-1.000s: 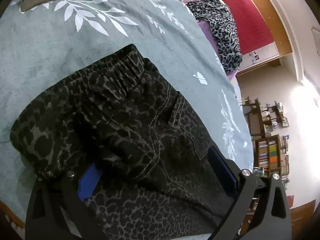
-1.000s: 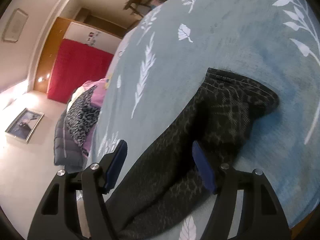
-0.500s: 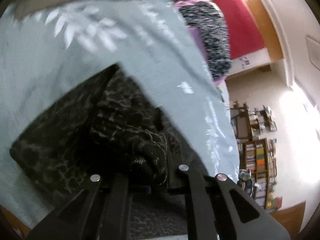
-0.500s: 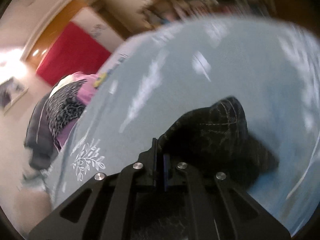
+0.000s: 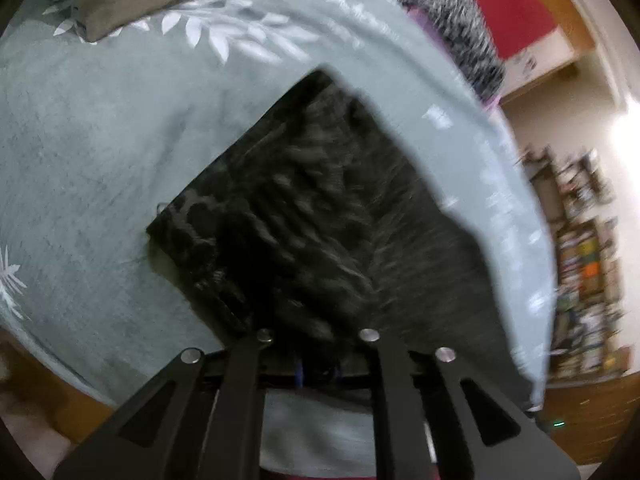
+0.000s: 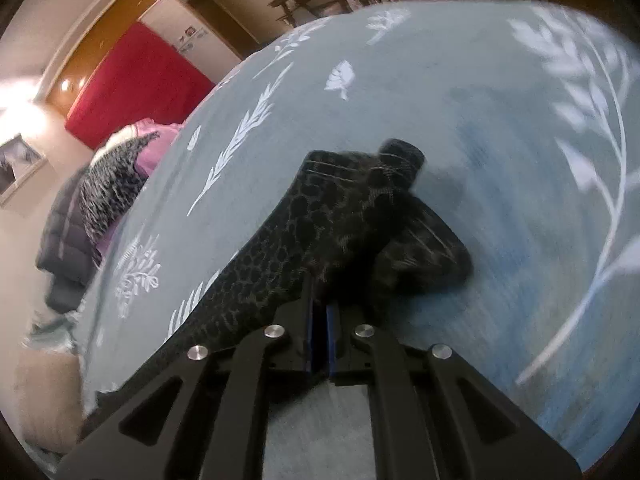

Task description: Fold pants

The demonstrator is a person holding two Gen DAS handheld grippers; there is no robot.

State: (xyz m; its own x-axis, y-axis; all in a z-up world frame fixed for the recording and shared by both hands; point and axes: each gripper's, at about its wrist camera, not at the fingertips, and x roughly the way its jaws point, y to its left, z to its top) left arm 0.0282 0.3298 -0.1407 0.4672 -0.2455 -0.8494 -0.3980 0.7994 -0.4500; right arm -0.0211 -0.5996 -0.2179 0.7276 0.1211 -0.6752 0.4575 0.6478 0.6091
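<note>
1. Pants (image 5: 320, 216), dark with a leopard print, lie on the grey-green leaf-patterned bed (image 5: 100, 152); both grippers are clenched on them.
2. Left gripper (image 5: 318, 364) pinches the bunched waist cloth at the 6 o'clock edge of its view, with the fabric spreading up toward 12 o'clock.
3. Right gripper (image 6: 320, 332) has its blue pads pressed together on the leg end (image 6: 360, 216), whose hem curls over toward 1 o'clock.
4. Progress, as I judge it: the two grasps are made, but no finished fold shows. Bringing one end over the other, laying it flat and letting go all appear to remain.
5. A second ago both grippers stood wide apart over flat cloth, the waistband spread in the left view and the leg lying straight in the right. Both have since closed, the cloth is gathered and lifted at each grip, and the blur suggests it is being pulled.
6. Further out, at 1 o'clock in the left view, a heap of other clothes (image 5: 452, 20) sits near the bed's far edge.
</note>
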